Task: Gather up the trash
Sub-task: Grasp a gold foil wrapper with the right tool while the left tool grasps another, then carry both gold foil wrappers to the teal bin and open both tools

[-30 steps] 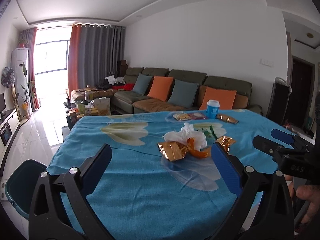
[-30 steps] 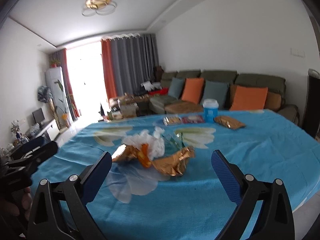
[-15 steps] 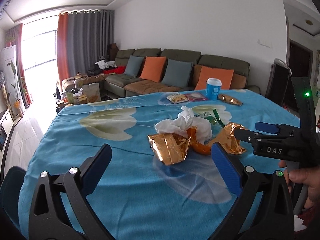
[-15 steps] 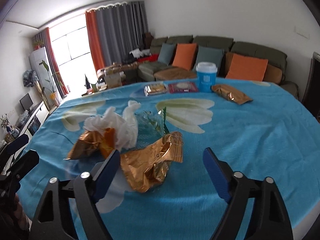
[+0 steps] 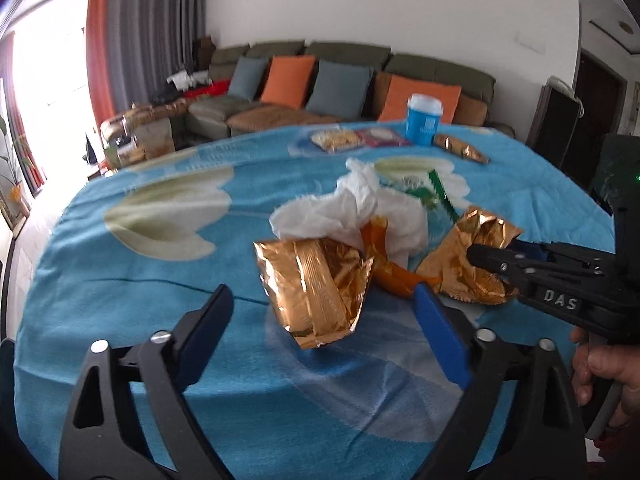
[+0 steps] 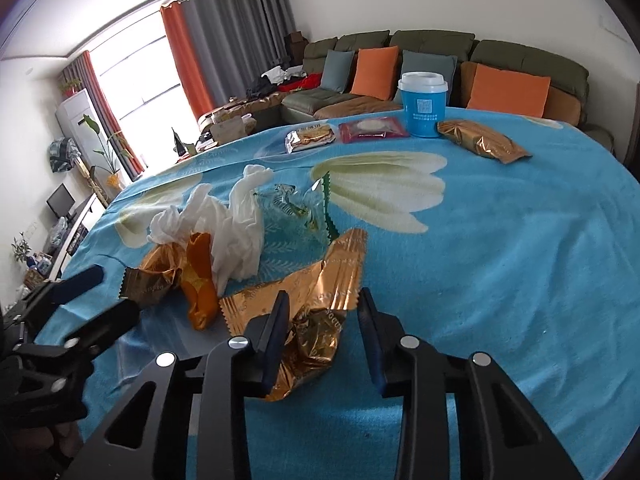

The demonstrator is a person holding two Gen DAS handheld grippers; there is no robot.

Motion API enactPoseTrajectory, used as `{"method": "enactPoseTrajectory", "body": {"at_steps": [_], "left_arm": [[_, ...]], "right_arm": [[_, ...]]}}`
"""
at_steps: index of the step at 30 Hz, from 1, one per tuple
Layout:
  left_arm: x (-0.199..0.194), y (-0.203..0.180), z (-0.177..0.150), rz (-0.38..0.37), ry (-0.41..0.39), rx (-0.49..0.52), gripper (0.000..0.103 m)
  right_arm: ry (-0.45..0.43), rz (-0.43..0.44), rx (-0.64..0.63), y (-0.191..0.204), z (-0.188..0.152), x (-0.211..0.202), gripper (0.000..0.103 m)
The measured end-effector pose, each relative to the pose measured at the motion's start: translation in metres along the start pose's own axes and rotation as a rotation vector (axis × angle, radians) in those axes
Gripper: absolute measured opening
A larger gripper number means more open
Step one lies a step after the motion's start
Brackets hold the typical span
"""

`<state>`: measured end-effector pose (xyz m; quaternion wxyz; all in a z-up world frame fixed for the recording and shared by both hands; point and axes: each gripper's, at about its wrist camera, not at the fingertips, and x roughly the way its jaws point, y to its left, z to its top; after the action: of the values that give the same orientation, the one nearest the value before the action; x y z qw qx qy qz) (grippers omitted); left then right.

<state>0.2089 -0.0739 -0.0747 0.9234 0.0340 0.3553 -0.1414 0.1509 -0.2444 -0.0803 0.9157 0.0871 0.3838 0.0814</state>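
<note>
A heap of trash lies mid-table: a gold foil wrapper (image 5: 316,292), crumpled white tissue (image 5: 352,212), an orange scrap (image 5: 384,264), a clear film with a green edge (image 5: 436,192) and a second gold wrapper (image 6: 316,300). My left gripper (image 5: 324,320) is wide, its jaws closing, with the first gold wrapper between the fingers and untouched. My right gripper (image 6: 322,328) straddles the second gold wrapper (image 5: 472,256) and its jaws are closing. Its left pad touches the foil and a small gap shows at the right pad. The right gripper (image 5: 496,256) also shows beside the heap in the left wrist view.
The table wears a blue flowered cloth (image 6: 520,260). At its far side stand a blue cup (image 6: 424,108), a biscuit packet (image 6: 310,138), a pink packet (image 6: 372,128) and a sealed gold packet (image 6: 480,144). A sofa with orange cushions (image 5: 340,80) lies beyond. A hand (image 5: 600,372) grips the right tool.
Both grippers came down and in toward the heap. The right jaws narrowed from wide to close around the second gold wrapper. The left jaws narrowed a little around the first.
</note>
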Motion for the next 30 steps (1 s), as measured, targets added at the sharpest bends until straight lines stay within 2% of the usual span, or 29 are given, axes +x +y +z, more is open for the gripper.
{"method": "enactPoseTrajectory", "body": {"at_steps": [1,6,11,17,22,30], "left_arm": [[0.004,0.001,0.0,-0.003,0.016,-0.005,0.076],[0.015,0.007,0.002,-0.019,0.042,-0.043,0.063],[0.025,0.013,0.002,-0.044,0.076,-0.07,0.039],[0.021,0.013,0.0,-0.08,0.051,-0.088,0.022],[0.004,0.017,-0.006,-0.121,0.02,-0.125,0.017],[-0.045,0.03,-0.014,-0.098,-0.068,-0.154,0.017]], "right_arm": [[-0.001,0.003,0.002,-0.001,0.0,-0.001,0.027],[-0.006,0.028,0.022,-0.006,-0.001,-0.006,0.024],[-0.016,0.028,0.037,-0.011,-0.004,-0.014,0.022],[-0.044,0.016,0.043,-0.015,-0.004,-0.025,0.022],[-0.068,0.018,0.036,-0.013,-0.003,-0.034,0.022],[-0.133,0.075,-0.015,0.011,-0.001,-0.054,0.022]]}}
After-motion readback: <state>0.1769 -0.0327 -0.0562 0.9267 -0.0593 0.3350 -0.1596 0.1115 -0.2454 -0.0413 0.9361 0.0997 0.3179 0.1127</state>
